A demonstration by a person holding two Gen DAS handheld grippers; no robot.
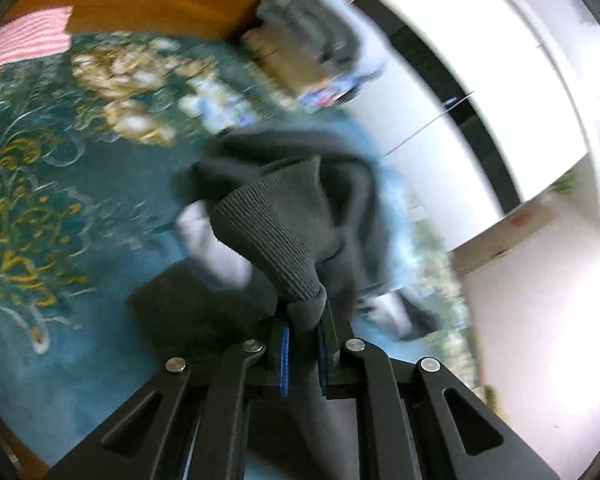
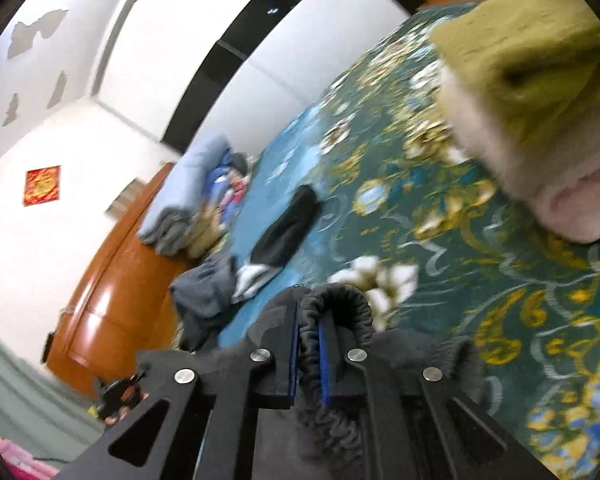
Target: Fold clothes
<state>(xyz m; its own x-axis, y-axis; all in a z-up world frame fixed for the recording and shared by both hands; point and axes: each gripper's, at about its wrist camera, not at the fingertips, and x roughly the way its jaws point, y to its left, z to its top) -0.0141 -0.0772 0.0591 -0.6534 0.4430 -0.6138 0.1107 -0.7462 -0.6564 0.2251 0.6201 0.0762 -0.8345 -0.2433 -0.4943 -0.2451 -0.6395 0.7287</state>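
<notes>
Left gripper clamping grey garment, right gripper clamping waistband

Left gripper: your jaws pinch the ribbed cuff of a dark grey garment, low centre.
Bedspread: teal floral, fills the left of your frame.
Folded pile: grey and pale blue, blurred, top centre.
Pink striped cloth: upper left.

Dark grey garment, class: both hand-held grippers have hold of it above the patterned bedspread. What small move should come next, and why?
Probably draw the two apart to spread the cloth. The left hand-held gripper is shut on the ribbed cuff and the right hand-held gripper on the gathered elastic band, yet the dark grey garment hangs bunched over the patterned bedspread.
</notes>
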